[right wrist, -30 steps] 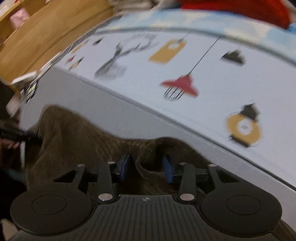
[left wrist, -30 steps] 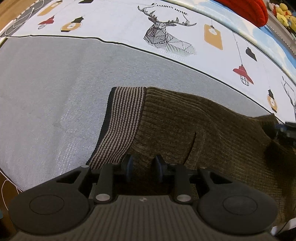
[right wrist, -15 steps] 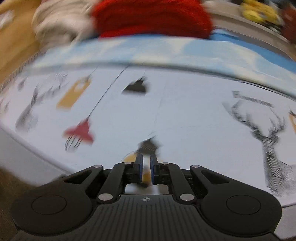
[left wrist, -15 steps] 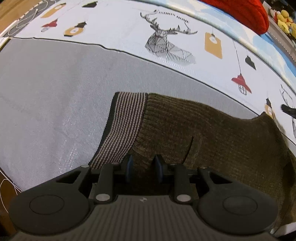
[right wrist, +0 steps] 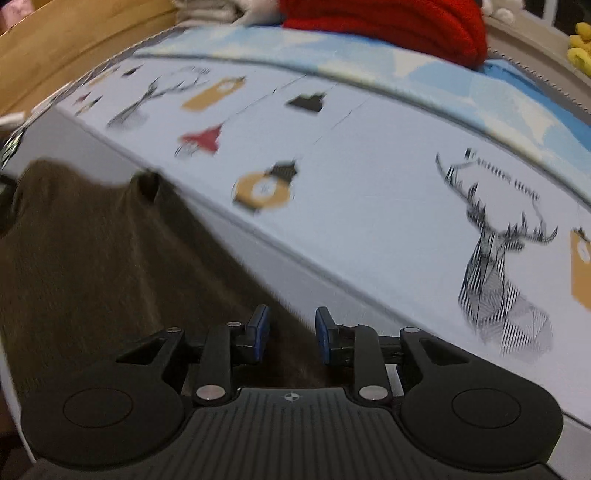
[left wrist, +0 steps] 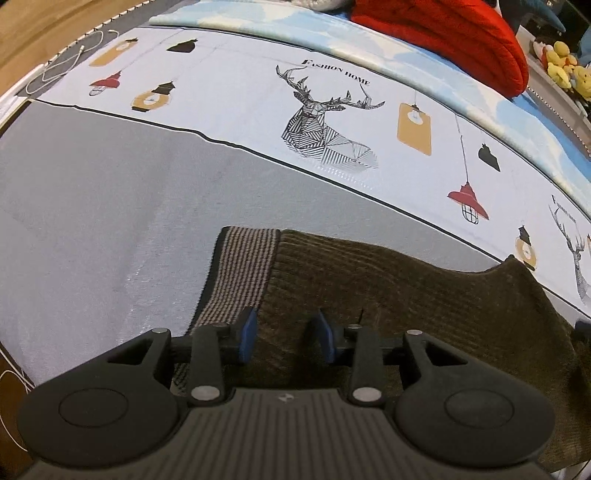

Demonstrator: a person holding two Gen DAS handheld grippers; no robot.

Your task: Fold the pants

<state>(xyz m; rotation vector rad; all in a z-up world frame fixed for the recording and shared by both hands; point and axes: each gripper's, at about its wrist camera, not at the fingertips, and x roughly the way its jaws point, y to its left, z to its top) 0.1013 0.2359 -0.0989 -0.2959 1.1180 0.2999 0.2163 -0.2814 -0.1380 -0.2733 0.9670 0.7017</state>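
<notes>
The dark olive corduroy pants (left wrist: 406,295) lie flat on the grey part of the bedspread (left wrist: 110,206). Their striped brown waistband (left wrist: 240,273) is at the left end. My left gripper (left wrist: 284,334) is open, its blue pads spread just above the fabric beside the waistband. In the right wrist view the pants (right wrist: 110,258) fill the lower left, blurred. My right gripper (right wrist: 291,330) is open over the pants' right edge, with nothing between its pads.
The bedspread's white part carries printed deer (left wrist: 325,122) and lamps (left wrist: 467,201). A red knitted item (left wrist: 443,33) lies at the far edge, with yellow plush toys (left wrist: 565,70) at the right. A white cable (left wrist: 62,62) and wooden floor are at the far left.
My left gripper has let go of the pants and opened. My right gripper released the fabric, swung away shut, then came back over the pants' right edge and opened.
</notes>
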